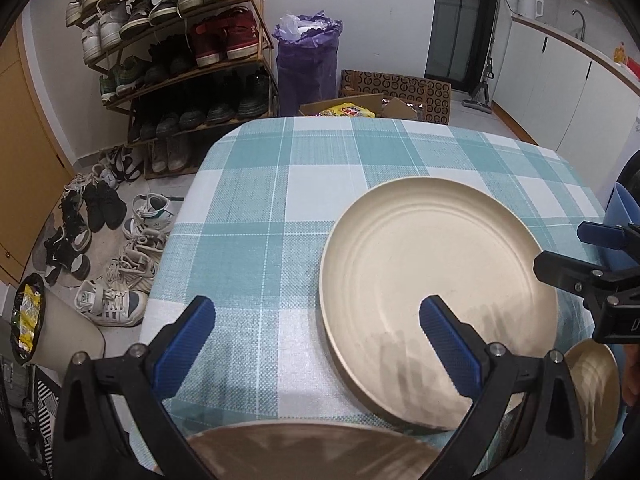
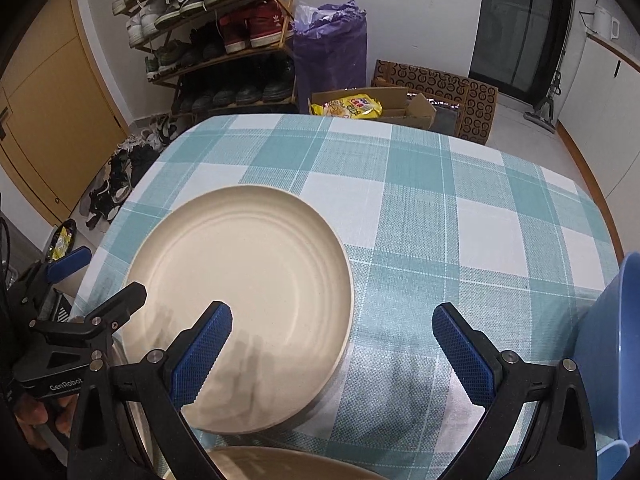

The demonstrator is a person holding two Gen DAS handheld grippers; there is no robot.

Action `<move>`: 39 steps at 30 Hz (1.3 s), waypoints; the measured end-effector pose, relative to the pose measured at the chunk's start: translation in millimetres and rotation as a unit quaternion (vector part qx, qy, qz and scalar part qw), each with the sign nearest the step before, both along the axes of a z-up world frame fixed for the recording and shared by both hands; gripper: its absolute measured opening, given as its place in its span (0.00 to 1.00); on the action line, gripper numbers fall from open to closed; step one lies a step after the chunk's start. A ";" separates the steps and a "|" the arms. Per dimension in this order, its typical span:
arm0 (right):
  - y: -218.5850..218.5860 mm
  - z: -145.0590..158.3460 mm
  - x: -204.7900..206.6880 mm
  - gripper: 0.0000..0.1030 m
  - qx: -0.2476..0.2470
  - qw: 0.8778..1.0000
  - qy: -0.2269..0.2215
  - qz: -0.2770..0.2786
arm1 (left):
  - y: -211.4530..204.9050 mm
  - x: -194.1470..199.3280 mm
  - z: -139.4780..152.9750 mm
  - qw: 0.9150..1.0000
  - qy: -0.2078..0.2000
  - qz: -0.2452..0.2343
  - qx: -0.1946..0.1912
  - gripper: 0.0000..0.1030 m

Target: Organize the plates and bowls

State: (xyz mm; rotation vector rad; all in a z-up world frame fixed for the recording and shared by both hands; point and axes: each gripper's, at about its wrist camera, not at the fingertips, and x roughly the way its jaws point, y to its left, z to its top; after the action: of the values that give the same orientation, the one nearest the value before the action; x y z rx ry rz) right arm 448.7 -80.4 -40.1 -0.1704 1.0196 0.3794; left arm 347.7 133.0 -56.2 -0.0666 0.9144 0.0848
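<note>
A large cream plate (image 1: 436,280) lies on the teal checked tablecloth (image 1: 280,184); it also shows in the right wrist view (image 2: 248,280). My left gripper (image 1: 316,340) is open and empty above the plate's left edge. My right gripper (image 2: 332,344) is open and empty, its left finger over the plate's near right part; it shows at the right edge of the left wrist view (image 1: 576,256). A tan dish (image 1: 312,452) lies at the near edge below the left gripper. Another tan dish (image 1: 596,384) sits at the near right. A blue bowl (image 2: 616,344) stands at the right.
The table's far edge (image 2: 328,120) drops to the floor. Beyond it stand a shoe rack (image 1: 176,48), a purple bag (image 1: 308,64) and cardboard boxes (image 2: 436,92). Loose shoes (image 1: 104,248) lie on the floor to the left. White cabinets (image 1: 560,80) run along the right.
</note>
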 end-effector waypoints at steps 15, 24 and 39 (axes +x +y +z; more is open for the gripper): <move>3.5 -28.3 8.2 0.76 -0.017 0.999 0.046 0.006 | -4.7 5.2 -10.3 1.000 0.019 -0.022 -0.012 0.87; 1.4 -31.5 6.1 0.51 -0.021 0.998 0.055 0.006 | -6.0 3.9 -13.7 0.999 0.032 -0.030 -0.023 0.59; 0.8 -28.7 1.8 0.19 -0.041 0.998 0.044 0.003 | -10.2 1.0 -12.5 0.999 0.034 -0.036 -0.022 0.22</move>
State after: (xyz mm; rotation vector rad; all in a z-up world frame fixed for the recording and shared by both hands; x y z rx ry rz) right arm 450.5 -79.6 -68.9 -0.2315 1.1219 0.3527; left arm 348.7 122.8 -68.7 -0.0723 0.9858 -0.0005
